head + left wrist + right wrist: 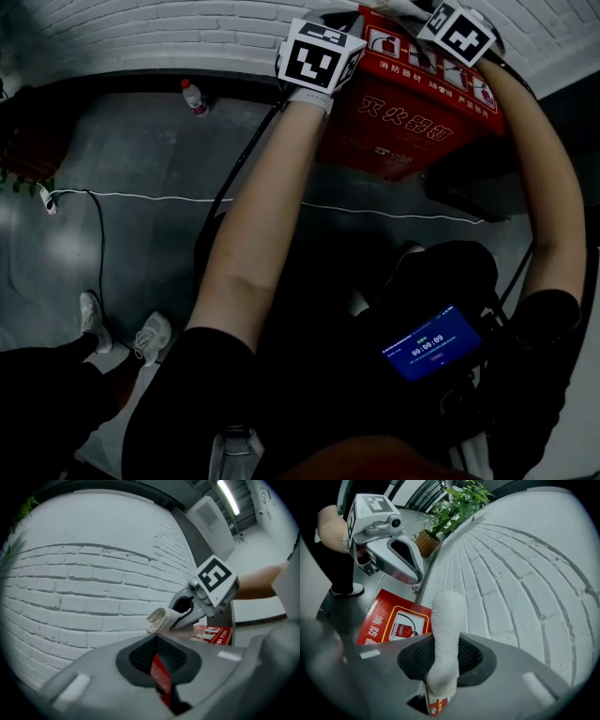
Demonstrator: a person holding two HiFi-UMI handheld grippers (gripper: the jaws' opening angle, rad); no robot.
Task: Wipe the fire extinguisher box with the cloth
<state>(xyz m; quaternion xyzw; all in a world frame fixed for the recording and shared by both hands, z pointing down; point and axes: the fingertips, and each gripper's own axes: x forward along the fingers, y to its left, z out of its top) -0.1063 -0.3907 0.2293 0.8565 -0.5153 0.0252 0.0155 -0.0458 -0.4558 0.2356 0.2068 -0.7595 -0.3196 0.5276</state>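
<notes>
Both claws over box (405, 112) by wall (515, 592): right claw (440, 667) clamps rolled cloth (446, 620), left claw (157, 660) pinched to a slit, empty. Risk: thin roll wipes little, may slip out w/ hard press, jaw scraping box

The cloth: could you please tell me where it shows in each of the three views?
Head view: not made out.
Left gripper view: the cloth, just right of centre, bunched in the tips of the right gripper.
Right gripper view: lower centre, a white roll standing between that gripper's jaws.
Shared landmark: the red fire extinguisher box.
</notes>
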